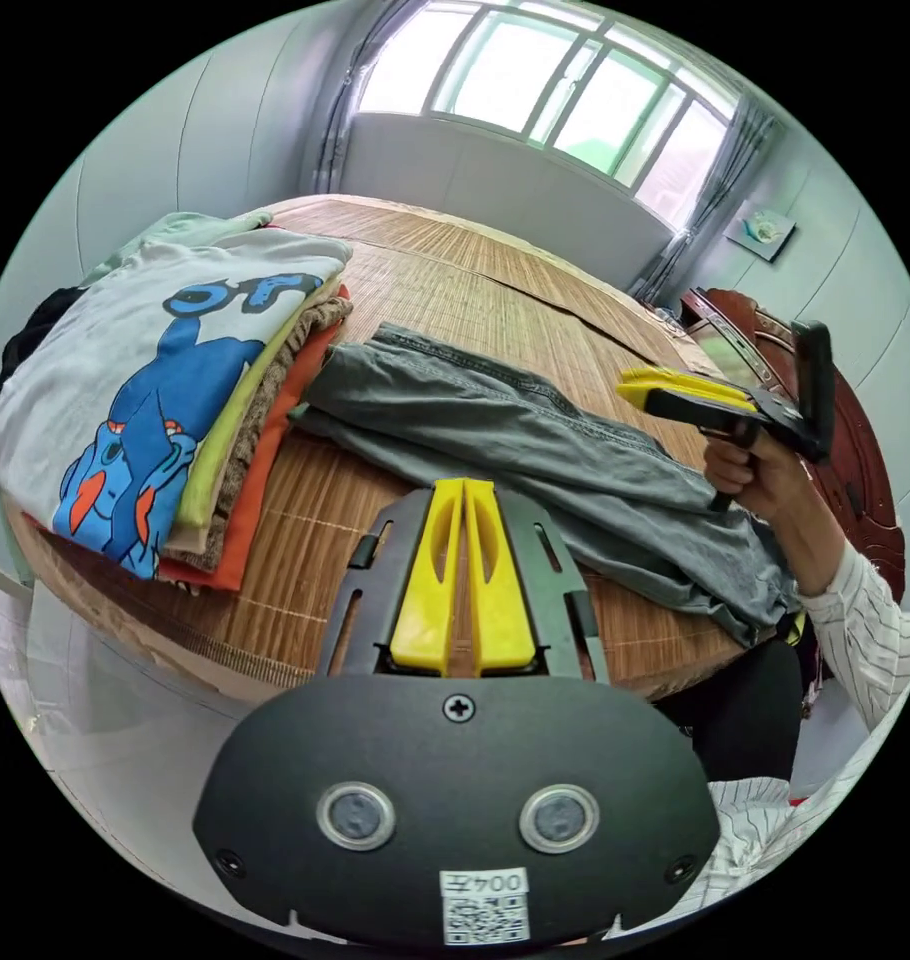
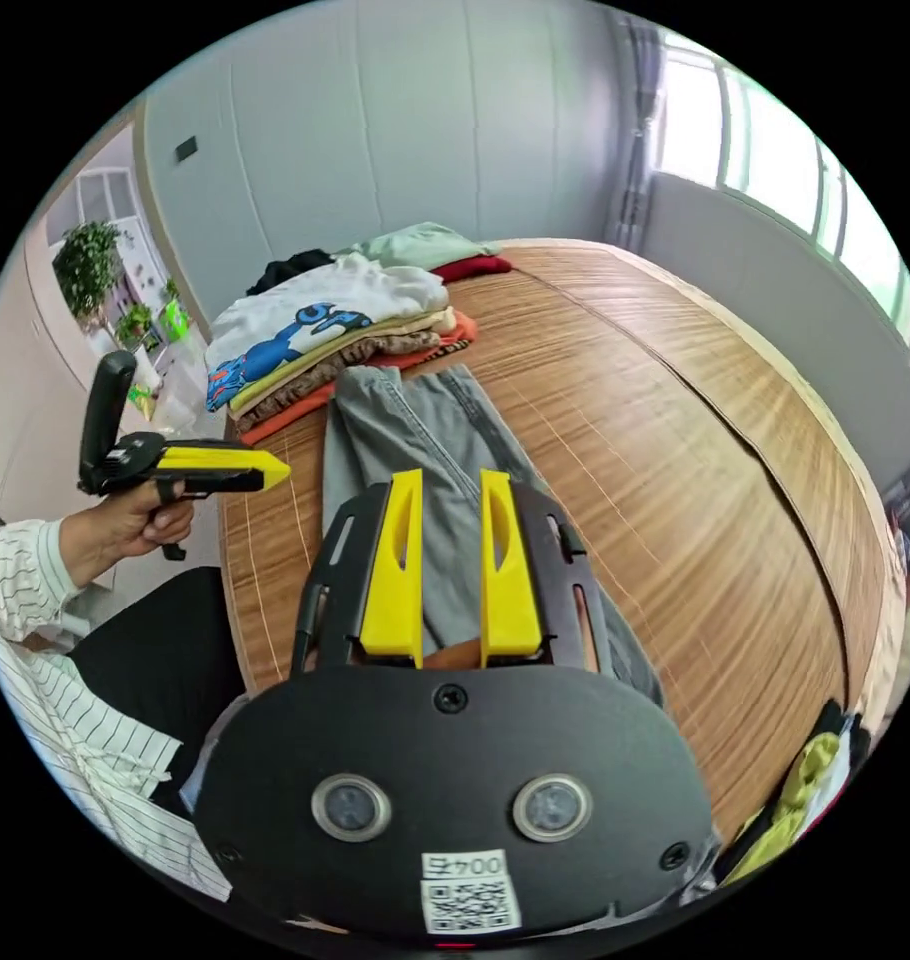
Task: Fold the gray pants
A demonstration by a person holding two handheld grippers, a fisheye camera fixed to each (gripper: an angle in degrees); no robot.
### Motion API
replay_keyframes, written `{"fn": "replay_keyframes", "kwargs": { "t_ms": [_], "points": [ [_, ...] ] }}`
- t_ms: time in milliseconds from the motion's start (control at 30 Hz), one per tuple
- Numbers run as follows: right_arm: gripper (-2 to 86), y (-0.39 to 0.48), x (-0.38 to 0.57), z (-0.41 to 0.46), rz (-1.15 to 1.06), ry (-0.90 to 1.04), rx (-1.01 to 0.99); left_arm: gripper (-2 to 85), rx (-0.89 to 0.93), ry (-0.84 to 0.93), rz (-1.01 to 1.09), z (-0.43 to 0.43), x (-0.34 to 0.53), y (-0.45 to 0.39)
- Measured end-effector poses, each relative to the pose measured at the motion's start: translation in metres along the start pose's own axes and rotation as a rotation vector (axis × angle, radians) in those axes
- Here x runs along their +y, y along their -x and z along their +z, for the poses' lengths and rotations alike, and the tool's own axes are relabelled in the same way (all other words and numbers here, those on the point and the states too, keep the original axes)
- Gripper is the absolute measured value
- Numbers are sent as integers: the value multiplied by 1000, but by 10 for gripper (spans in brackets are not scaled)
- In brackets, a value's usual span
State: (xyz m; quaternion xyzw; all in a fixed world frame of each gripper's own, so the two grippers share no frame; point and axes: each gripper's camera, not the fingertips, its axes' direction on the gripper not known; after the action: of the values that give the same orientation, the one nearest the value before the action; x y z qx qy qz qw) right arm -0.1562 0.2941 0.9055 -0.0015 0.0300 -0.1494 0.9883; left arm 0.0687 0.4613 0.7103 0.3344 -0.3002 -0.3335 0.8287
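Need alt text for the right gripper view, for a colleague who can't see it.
The right gripper, jaws apart, hovers above gray pants laid lengthwise on a bamboo mat. A stack of folded clothes sits beyond the pants, and a hand holds the left gripper off the mat's edge.

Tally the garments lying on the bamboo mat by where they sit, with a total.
Spread flat alone: 1, the gray denim pants.
Folded stack beside the pants' waistband: at least 4, white cartoon-print shirt on top, then yellow-green, brown patterned and orange layers.
Behind the stack: at least 3, mint green, dark red, black.
Total: at least 8.
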Motion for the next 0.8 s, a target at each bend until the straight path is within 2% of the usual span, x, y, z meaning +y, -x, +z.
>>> {"fn": "replay_keyframes", "kwargs": {
  "t_ms": [167, 267, 333, 433, 533, 633, 700, 800],
  "points": [
    [132, 16, -88, 81, -133, 123, -83, 4, 89, -72, -147, -25, 38, 30],
    [111, 15, -118, 112, -155, 215, -128, 4, 115, -90, -209, -32, 55, 45],
    [57, 10, -130, 125, -151, 262, -158, 3, 133, -96, -228, -39, 62, 57],
    [24, -5, -145, 127, -105, 246, -217, 3, 131, -92, -222, -46, 69, 69],
    [34, -18, -157, 127, -91, 239, -245, 2, 112, -86, -224, -53, 76, 83],
    [95, -26, -170, 128, -66, 221, -292, 2, 128, -86, -261, -59, 84, 100],
    [97, -24, -178, 138, -76, 262, -265, 2, 130, -83, -279, -61, 88, 109],
    [35, -12, -188, 153, -167, 352, -291, 3, 123, -76, -292, -65, 94, 121]
  ]
}}
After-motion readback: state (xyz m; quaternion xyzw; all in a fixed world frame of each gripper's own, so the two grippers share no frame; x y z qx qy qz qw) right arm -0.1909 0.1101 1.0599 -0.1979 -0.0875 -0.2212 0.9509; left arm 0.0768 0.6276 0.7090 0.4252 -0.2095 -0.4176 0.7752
